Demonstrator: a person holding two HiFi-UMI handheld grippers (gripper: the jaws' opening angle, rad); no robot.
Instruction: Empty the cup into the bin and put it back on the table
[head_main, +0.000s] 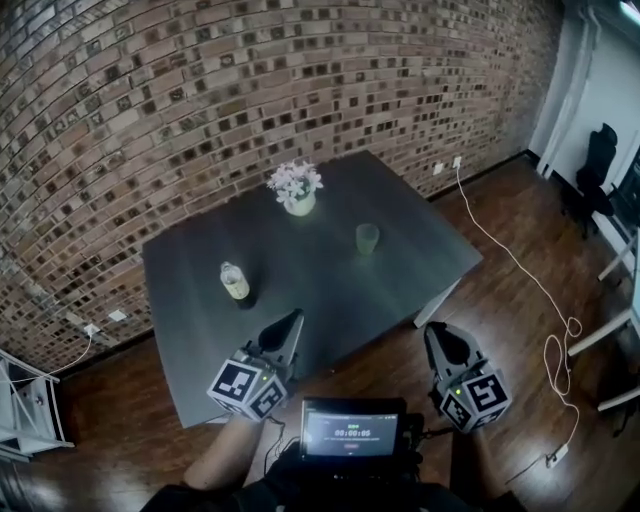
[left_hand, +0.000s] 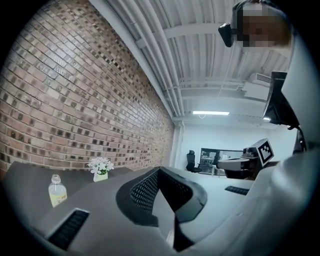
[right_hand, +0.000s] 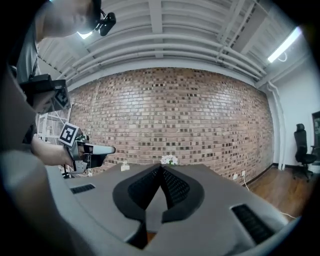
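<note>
— Cup (head_main: 367, 238) pos.?
— Upright on the desk (head_main: 330, 290), untouched. Flower pot (head_main: 296, 190) sits behind-left of the cup, bottle (head_main: 235, 283) to the cup's left.
— Claws?
— Left claw (head_main: 293, 322) & right claw (head_main: 436, 338) are both pinched together w/ nothing btwn the jaws. Both are well short of the cup, on the person's side.
— Step?
— Prob. the approach, pre-grasp. Next move calls for one claw spread wide, brought level w/ the cup, then closed round it. Bin isn't in any view.
</note>
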